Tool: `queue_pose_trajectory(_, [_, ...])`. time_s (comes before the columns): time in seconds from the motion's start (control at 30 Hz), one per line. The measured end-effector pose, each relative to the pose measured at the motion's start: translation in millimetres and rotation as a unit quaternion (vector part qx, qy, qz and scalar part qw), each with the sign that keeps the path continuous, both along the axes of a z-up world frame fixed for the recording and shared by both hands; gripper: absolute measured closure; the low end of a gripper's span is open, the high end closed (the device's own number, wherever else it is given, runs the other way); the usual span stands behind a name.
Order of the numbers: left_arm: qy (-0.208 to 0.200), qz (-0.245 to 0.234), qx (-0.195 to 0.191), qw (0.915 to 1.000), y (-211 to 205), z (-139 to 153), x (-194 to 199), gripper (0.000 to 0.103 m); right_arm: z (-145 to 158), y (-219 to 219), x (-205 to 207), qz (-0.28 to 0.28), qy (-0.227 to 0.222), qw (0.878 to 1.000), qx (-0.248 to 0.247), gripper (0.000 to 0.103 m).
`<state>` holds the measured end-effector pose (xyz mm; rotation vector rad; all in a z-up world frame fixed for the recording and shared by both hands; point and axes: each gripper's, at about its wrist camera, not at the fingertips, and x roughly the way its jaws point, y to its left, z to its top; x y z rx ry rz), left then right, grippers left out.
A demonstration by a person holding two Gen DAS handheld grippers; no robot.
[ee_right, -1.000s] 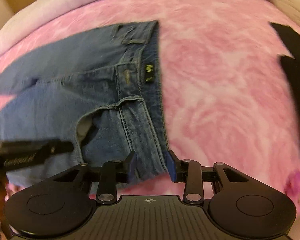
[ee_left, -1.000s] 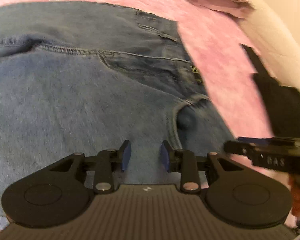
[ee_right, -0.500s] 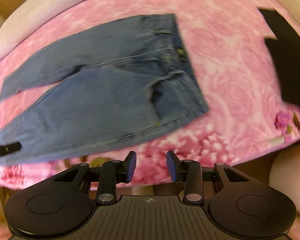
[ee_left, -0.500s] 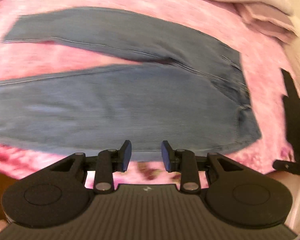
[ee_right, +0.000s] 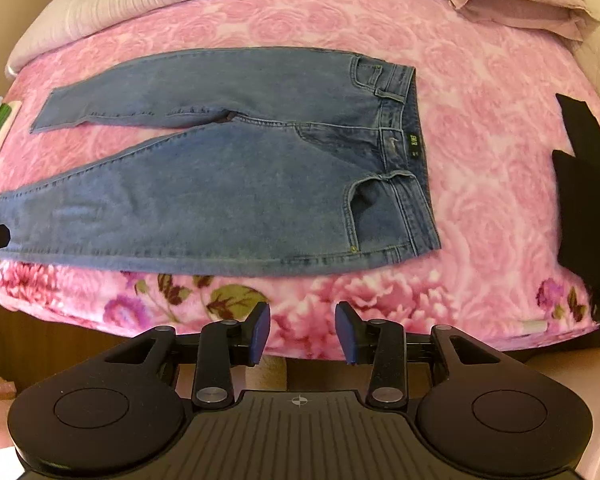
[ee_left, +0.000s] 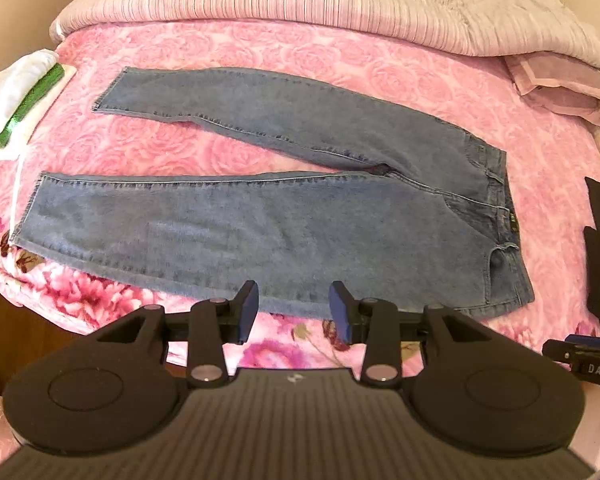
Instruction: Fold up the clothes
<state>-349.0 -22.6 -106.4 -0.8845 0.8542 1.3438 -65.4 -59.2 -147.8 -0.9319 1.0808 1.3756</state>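
The blue denim jeans [ee_left: 260, 216] are lying flat on the pink rose-patterned bed blanket [ee_left: 340, 64], legs splayed. Being heavy, limp, thick-seamed cloth, they are probably best pinched at waistband and hem. The left tool [ee_left: 293, 312] and right tool [ee_right: 302, 333] are both opening, holding nothing.

"DAS" stands in pale letters on the right tool [ee_left: 588, 364]; the jeans [ee_left: 260, 216] label is unreadable.

Light: warm, even, soft indoor; shadows faint.
Sharpness: mostly sharp, slight blur toward edges.
Distortion: strong fisheye bending, corners darkened.
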Motion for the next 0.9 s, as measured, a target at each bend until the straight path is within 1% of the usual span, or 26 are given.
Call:
queue_pose_trajectory(0.27, [0.011, 0.013, 0.023, 0.9996, -59, 13, 14, 0.065, 11, -43, 23, 0.008, 0.002, 1.0, 0.011, 0.061])
queue_pose_trajectory(0.63, [0.009, 0.035, 0.035, 0.9987, -145, 20, 21, 0.064, 26, -103, 39, 0.022, 0.015, 0.999, 0.035, 0.06])
queue_pose_trajectory(0.73, [0.003, 0.042, 0.041, 0.9982, -162, 22, 20, 0.064, 31, -112, 41, 0.024, 0.016, 0.999, 0.042, 0.06])
queue_pose_trajectory(0.9, [0.004, 0.057, 0.049, 0.9972, -174, 25, 12, 0.064, 40, -117, 43, 0.025, 0.016, 0.998, 0.059, 0.06])
